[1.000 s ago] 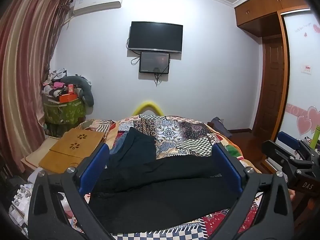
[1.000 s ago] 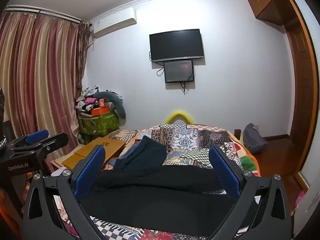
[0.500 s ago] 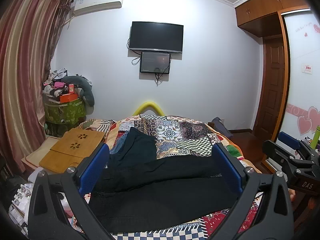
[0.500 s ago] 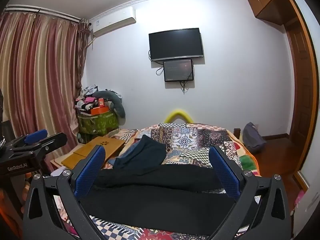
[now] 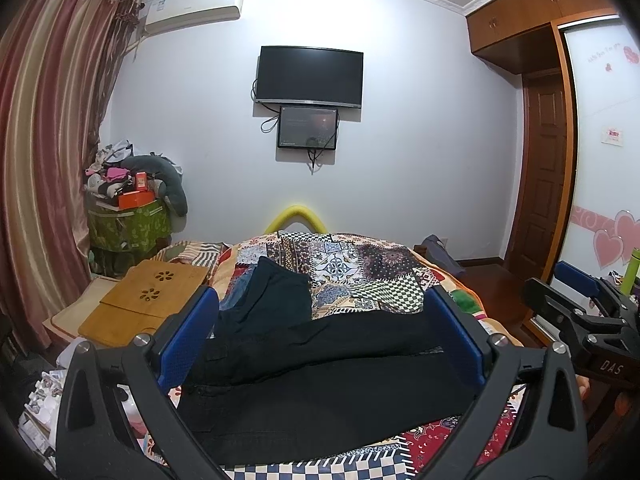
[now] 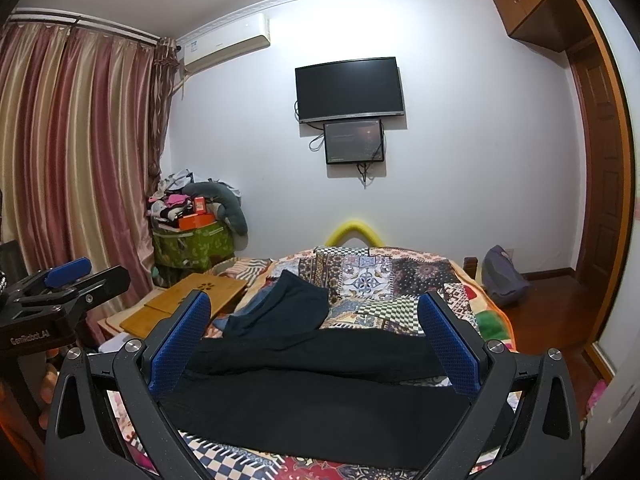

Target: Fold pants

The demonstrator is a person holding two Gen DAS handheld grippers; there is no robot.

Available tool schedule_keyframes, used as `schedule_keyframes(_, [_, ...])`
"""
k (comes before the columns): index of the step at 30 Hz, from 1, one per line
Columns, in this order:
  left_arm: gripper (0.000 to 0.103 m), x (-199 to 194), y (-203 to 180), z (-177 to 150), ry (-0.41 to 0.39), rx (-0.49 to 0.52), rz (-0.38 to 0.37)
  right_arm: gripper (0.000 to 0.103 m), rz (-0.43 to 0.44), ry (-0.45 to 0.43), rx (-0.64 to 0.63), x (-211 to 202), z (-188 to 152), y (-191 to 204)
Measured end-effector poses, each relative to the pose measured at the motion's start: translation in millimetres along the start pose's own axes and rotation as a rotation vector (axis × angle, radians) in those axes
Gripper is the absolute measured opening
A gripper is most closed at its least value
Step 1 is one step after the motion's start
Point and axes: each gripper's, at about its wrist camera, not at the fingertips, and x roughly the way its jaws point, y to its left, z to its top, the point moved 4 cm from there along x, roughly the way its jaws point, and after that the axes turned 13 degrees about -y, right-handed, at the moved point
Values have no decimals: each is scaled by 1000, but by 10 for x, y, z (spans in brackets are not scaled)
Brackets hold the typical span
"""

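Your left claw (image 5: 320, 336) and right claw (image 6: 314, 338) both gape wide, gripping nothing, held above the black pants (image 5: 328, 384) at lower centre on the bed (image 5: 360, 276).

Patchwork bedspread (image 5: 360, 276), wall-mounted TV (image 5: 310, 77), striped curtains (image 6: 80, 160), perhaps a bamboo lap desk (image 5: 152, 300), air conditioner (image 5: 192, 6)

Black pants (image 5: 320, 376) lie across the near end of the patchwork-quilted bed (image 5: 360, 272), a dark folded garment (image 5: 276, 296) behind them, a wooden lap tray (image 5: 152, 300) to the left.
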Motion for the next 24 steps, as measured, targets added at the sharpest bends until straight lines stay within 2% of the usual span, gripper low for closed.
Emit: schedule_keyframes(24, [103,1,-35,25,6,-3,-3,103,-7,4,3,2,-6,-38])
